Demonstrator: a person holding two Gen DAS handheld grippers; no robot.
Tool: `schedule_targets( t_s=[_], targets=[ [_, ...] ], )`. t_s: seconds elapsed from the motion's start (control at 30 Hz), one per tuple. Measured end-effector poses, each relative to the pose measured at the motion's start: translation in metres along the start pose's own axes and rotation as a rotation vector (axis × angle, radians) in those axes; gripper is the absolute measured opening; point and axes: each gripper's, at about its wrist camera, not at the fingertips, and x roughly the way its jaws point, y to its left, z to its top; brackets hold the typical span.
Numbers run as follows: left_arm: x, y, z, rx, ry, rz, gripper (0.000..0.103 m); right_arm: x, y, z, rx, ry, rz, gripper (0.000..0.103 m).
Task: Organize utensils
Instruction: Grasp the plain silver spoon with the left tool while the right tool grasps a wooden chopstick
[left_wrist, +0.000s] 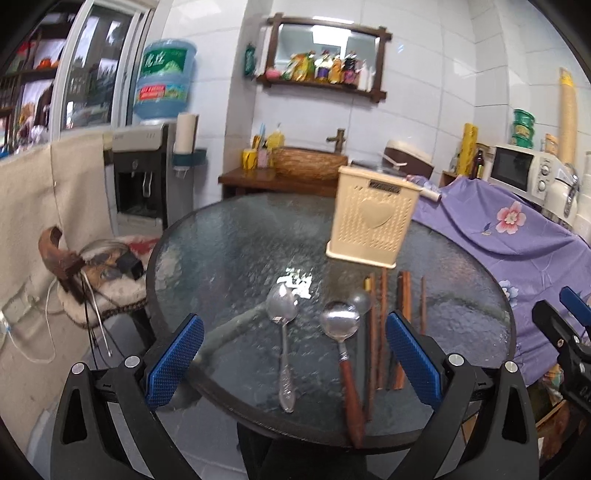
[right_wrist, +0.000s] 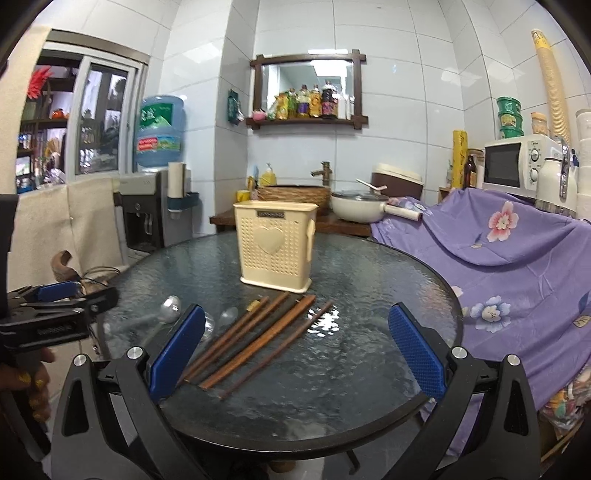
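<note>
A round table of dark textured glass (left_wrist: 229, 251) carries all the utensils. Toward its far side stands a cream perforated plastic utensil holder with a raised heart on its front (left_wrist: 373, 221), upright, with nothing seen sticking out of its top. Just near of the holder, a group of brown wooden chopsticks (left_wrist: 380, 332) lies flat, roughly parallel, their far tips close to the holder's base but not touching it. One thinner chopstick (left_wrist: 423, 306) lies a little apart at the right of the group.

Left of the chopsticks lie two spoons, bowls pointing far. The all-metal silver spoon with an ornate handle (left_wrist: 283, 332) is furthest left. Beside it is a metal spoon with a reddish wooden handle (left_wrist: 345, 354), whose handle reaches the near rim of the table. A small clear spoon-like bowl (left_wrist: 361, 301) sits between that spoon and the chopsticks; what it is made of cannot be told.

The left gripper (left_wrist: 295, 363) hovers over the near edge with its blue-padded fingers (left_wrist: 175, 360) spread wide, holding nothing, both spoons lying between them. The right gripper (right_wrist: 297, 350) is likewise spread wide and empty, above the chopsticks, in its own view, with the holder far ahead.
</note>
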Motion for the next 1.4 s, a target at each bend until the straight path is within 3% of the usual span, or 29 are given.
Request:
schedule_targets(
  t_s=[0.1,0.27,0.4,0.47,0.63,1.07,1.4],
  targets=[
    [0.010,0.013,-0.004,-0.031,0.034,0.016,0.097,0.023,-0.016,-0.006,0.046,0.104,-0.016,0.098],
    [0.030,0.013,-0.007,0.008,0.080,0.061,0.097,0.064,-0.029,-0.022,0.079,0.246,-0.020,0.098],
    [0.053,0.017,-0.008,0.031,0.142,0.063,0.093,0.100,-0.029,-0.023,0.103,0.348,0.022,0.095],
    [0.061,0.018,-0.006,0.043,0.155,0.071,0.092,0.117,-0.028,-0.020,0.132,0.391,0.034,0.082],
    [0.081,0.023,0.007,0.067,0.174,0.076,0.088,0.166,-0.023,-0.010,0.154,0.492,0.052,0.066],
    [0.111,0.019,0.010,0.125,0.224,0.094,0.086,0.236,-0.016,-0.003,0.242,0.627,0.000,0.029],
    [0.129,0.015,0.005,0.140,0.281,0.076,0.072,0.255,-0.009,-0.002,0.220,0.628,-0.023,0.023]
  ],
)
